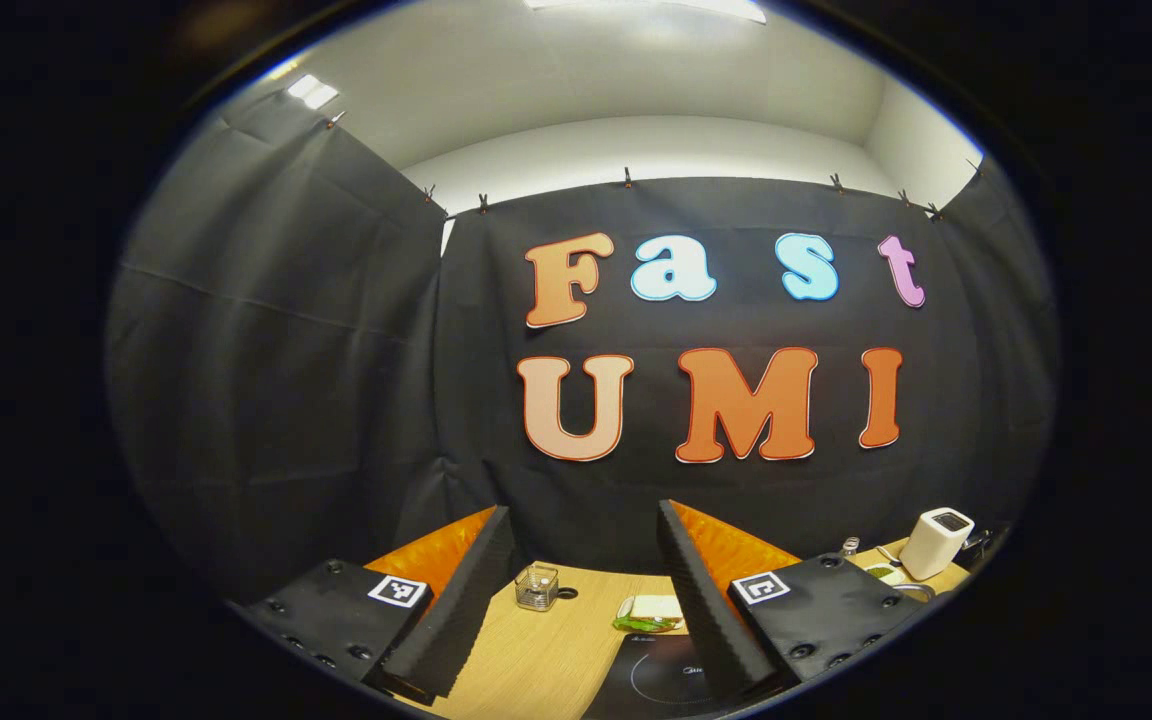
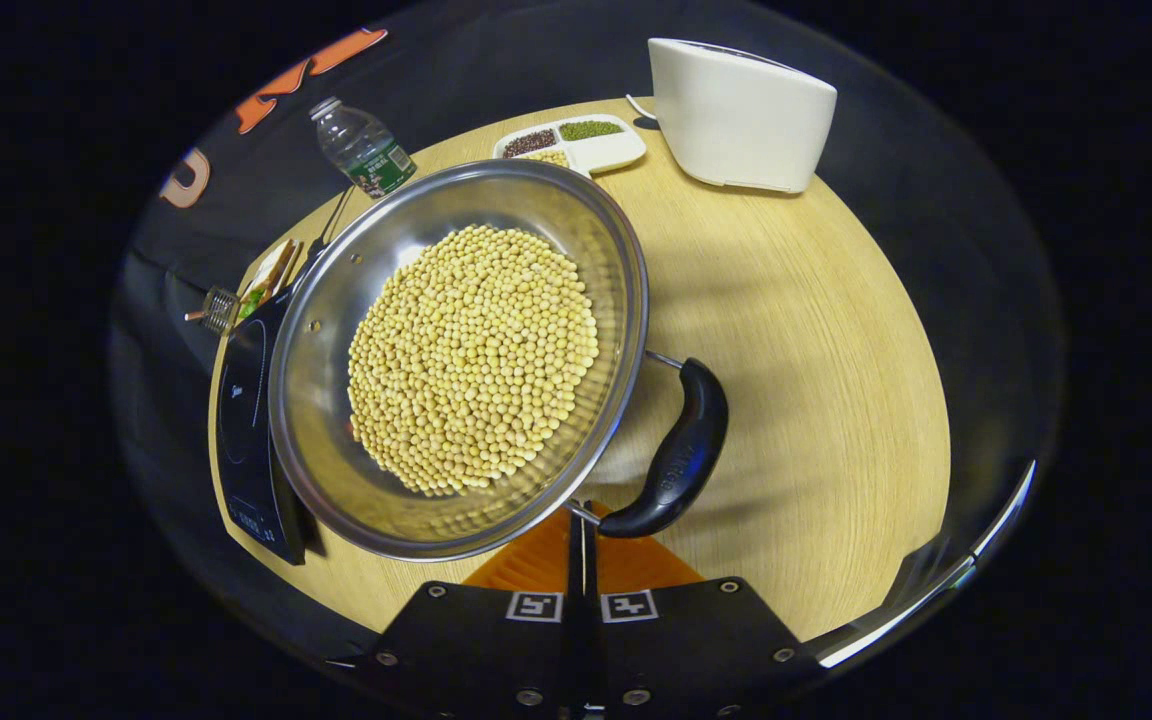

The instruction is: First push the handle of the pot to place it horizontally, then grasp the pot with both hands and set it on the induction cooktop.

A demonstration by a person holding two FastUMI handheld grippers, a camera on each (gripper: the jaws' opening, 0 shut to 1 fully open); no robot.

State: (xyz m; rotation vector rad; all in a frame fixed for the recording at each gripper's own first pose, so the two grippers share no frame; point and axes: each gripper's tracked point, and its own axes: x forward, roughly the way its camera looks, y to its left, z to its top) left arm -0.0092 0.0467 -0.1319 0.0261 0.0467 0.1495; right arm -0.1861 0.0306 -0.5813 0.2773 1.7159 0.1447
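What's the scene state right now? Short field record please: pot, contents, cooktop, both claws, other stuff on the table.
pot: steel pot on the wooden table, overlapping the cooktop's edge
contents: yellow beans
handle: black side handle nearest the right claw
cooktop: black induction cooktop at the pot's far side
right claw: shut, by the handle
left claw: open, raised, facing the wall
other: water bottle, divided tray, white appliance
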